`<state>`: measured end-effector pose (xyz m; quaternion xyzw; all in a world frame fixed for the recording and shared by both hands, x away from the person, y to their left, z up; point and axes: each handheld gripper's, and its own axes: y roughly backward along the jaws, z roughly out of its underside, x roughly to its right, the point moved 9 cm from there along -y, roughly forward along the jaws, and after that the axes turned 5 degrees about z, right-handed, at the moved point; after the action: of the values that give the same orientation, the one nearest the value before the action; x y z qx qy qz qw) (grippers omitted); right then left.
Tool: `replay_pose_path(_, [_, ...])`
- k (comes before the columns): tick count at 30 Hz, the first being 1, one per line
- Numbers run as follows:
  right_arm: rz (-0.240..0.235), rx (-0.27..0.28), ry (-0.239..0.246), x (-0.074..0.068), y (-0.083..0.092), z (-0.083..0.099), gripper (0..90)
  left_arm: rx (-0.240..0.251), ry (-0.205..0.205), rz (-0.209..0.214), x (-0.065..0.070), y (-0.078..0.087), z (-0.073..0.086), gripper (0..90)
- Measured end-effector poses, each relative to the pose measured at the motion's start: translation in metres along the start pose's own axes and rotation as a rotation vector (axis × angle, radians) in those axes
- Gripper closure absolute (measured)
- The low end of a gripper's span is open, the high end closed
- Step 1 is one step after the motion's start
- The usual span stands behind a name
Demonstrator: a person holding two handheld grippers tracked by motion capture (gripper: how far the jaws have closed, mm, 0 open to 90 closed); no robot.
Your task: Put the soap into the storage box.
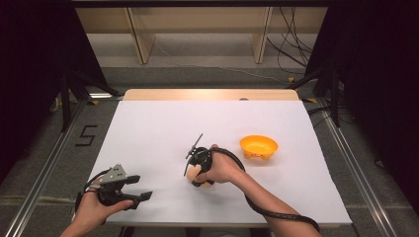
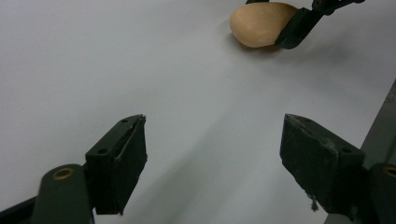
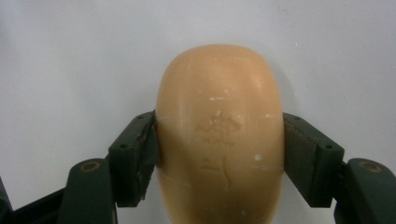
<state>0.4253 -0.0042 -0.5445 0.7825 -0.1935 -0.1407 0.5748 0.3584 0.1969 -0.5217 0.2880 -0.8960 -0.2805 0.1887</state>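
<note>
Nearest the person, at the front left of the white surface [image 1: 163, 128], the left hand-held gripper [image 1: 140, 187] is held low in the person's left hand [image 1: 96, 207]. Its jaws stand wide apart with nothing between them; in the left gripper view only bare white surface lies between the two black pads [image 2: 123, 163].

Farther in, near the middle of the surface, the right hand-held gripper [image 1: 194, 173] is held in the person's right hand [image 1: 222, 168], with its black cable [image 1: 267, 210] trailing back along the forearm. Its jaws are closed on a pale orange, egg-shaped soap bar [image 3: 219, 135], one pad pressing each long side. The bar carries a faint embossed mark on its top face and appears to sit on or just above the surface.

Beyond and to the right, well apart from the bar, an orange bowl [image 1: 259, 146] stands on the surface.
</note>
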Motion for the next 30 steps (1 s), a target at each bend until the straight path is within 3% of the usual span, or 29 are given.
replay_pose_path(2, [0.016, 0.013, 0.029, 0.004, 0.0, 0.001, 33.3, 0.002, 0.001, 0.006, 0.001, 0.001, 0.0, 22.4])
replay_pose_path(5, [-0.004, 0.02, -0.024, -0.002, 0.002, 0.0, 33.3, 0.003, 0.003, 0.006, 0.001, 0.001, 0.0, 22.4])
replay_pose_path(7, [0.016, 0.025, -0.01, 0.001, 0.004, 0.001, 33.3, 0.003, 0.003, 0.006, 0.001, 0.001, 0.0, 22.4])
replay_pose_path(9, [-0.001, 0.034, -0.032, -0.002, 0.006, 0.001, 33.3, 0.003, 0.002, 0.006, 0.001, 0.001, 0.0, 22.4])
replay_pose_path(10, [0.018, 0.044, -0.02, 0.0, 0.007, 0.0, 33.3, 0.002, 0.002, 0.006, 0.001, 0.001, 0.0, 22.4])
replay_pose_path(15, [0.015, 0.066, -0.024, 0.001, 0.011, 0.001, 33.3, 0.017, 0.017, 0.011, 0.002, 0.0, -0.001, 22.4])
replay_pose_path(29, [0.032, 0.075, -0.03, 0.004, 0.019, 0.005, 33.3, 0.029, 0.025, 0.012, 0.003, -0.001, -0.002, 22.4])
replay_pose_path(30, [0.035, 0.08, -0.029, 0.005, 0.02, 0.005, 33.3, 0.024, 0.042, 0.012, 0.003, -0.001, -0.001, 22.4])
